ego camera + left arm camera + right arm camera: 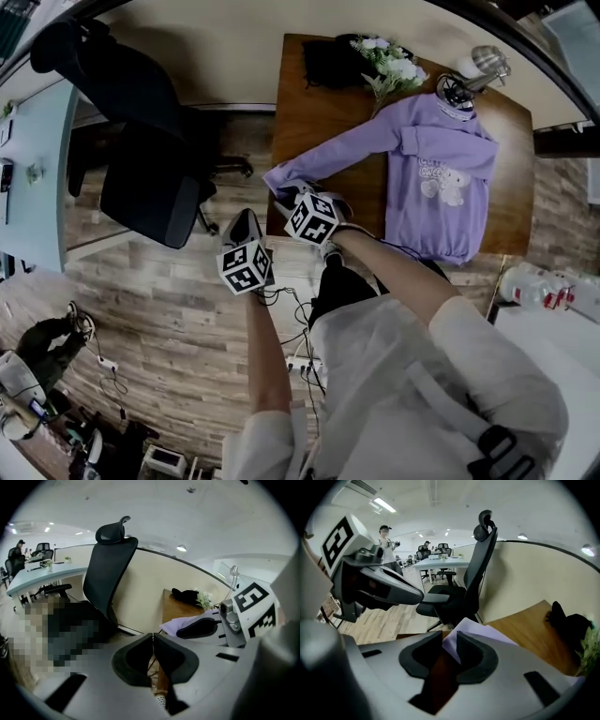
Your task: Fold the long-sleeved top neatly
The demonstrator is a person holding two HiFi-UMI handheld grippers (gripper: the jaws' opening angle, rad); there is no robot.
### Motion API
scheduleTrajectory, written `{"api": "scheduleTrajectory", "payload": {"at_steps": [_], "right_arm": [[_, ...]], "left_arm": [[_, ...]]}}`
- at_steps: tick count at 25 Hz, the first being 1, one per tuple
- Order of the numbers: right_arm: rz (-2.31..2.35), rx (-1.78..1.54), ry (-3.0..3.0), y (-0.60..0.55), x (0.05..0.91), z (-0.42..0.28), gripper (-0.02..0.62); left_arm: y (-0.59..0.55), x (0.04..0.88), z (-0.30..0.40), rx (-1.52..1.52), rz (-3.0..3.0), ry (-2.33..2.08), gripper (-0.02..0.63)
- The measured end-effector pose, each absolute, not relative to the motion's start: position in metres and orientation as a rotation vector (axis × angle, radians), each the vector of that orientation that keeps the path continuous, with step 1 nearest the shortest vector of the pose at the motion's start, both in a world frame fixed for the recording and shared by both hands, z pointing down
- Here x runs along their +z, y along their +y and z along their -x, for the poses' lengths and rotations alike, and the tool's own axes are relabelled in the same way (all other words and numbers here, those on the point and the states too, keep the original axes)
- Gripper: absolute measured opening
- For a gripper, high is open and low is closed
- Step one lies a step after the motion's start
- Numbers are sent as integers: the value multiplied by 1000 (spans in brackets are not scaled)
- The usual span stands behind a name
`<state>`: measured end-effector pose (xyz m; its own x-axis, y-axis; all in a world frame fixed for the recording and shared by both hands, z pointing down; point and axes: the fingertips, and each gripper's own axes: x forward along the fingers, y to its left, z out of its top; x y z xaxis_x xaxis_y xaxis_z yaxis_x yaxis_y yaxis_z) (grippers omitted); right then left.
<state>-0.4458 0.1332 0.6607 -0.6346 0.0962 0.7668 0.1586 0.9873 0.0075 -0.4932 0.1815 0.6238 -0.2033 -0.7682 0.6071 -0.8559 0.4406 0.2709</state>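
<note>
A lilac long-sleeved top [441, 178] lies flat on the wooden table [319, 103], its printed front up. One sleeve stretches to the table's near left corner and ends in a cuff [281, 178]. My right gripper [292, 194] is at that corner. In the right gripper view the cuff [464, 632] fills the narrow gap at the tips of the right gripper [449, 641]. My left gripper [246, 223] hangs over the floor just off the table's corner. It is shut and empty in its own view [153, 637], which shows the sleeve [176, 624] to the right.
A black office chair [150, 178] stands left of the table. At the table's far edge are a black bundle [333, 61], white flowers [394, 64] and a desk lamp [469, 80]. Bottles [544, 286] lie at the right. Cables [300, 356] run over the wooden floor.
</note>
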Motion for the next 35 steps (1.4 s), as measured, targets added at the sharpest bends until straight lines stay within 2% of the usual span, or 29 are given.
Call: {"api": "scheduleTrajectory", "payload": {"at_steps": [2, 5, 7, 16, 25, 35], "right_arm": [[149, -96, -2229, 130, 669, 450, 124], [91, -106, -2214, 125, 673, 455, 112], [48, -79, -2218, 120, 673, 457, 40], [9, 42, -2274, 112, 655, 460, 23], [-119, 216, -2486, 75, 572, 450, 23], [-327, 373, -2708, 0, 477, 389, 23]], "left_arm": [[193, 626, 495, 154, -1336, -2013, 25], [209, 630, 497, 136, -1304, -2022, 25], [218, 632, 497, 126, -1285, -2024, 25], [218, 634, 489, 121, -1282, -2031, 25], [189, 623, 462, 177, -1342, -2013, 25], [147, 608, 401, 255, -1446, -1959, 25]]}}
